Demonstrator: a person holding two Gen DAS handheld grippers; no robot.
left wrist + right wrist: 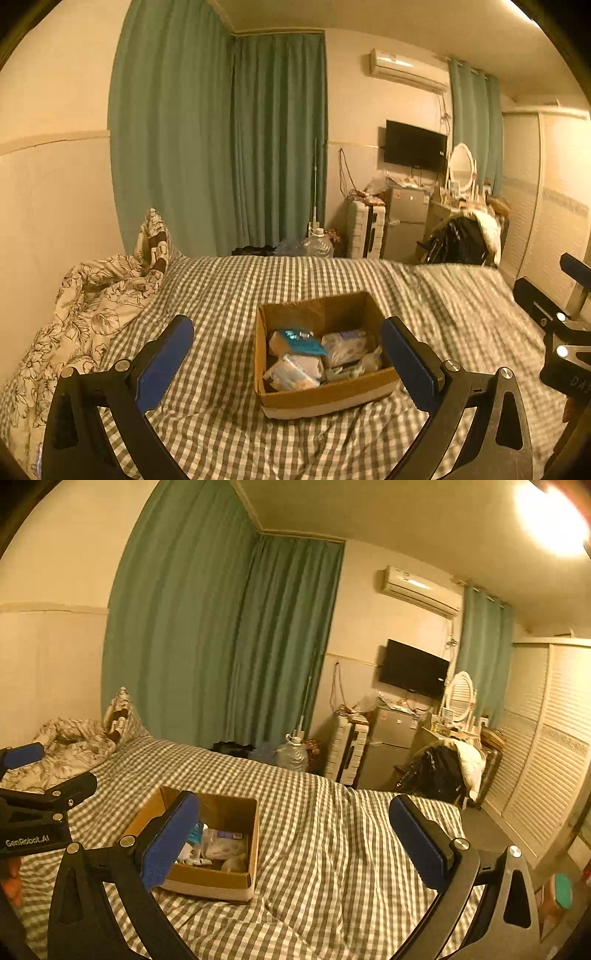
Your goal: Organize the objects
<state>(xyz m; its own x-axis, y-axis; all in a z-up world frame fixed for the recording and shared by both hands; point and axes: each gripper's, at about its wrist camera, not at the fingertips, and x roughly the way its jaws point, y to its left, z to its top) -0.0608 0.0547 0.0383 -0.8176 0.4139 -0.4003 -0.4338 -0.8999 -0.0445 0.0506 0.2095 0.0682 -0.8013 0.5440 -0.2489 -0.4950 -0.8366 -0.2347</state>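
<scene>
An open cardboard box (325,397) sits on the checked bed (221,288). It holds several small packets, among them a blue-topped pack (301,341) and white wrapped packs (345,347). My left gripper (288,360) is open and empty, held above the bed just in front of the box. My right gripper (293,840) is open and empty, to the right of the box (210,880), with its left finger (168,843) in front of the box's near corner. Each gripper shows at the edge of the other's view.
A crumpled floral duvet (85,302) lies at the bed's left. Green curtains (221,147) hang behind. Past the bed's far edge stand a water jug (292,757), a suitcase (347,753), a small fridge (391,746), a cluttered dresser with a mirror (460,698) and louvred wardrobe doors (546,746).
</scene>
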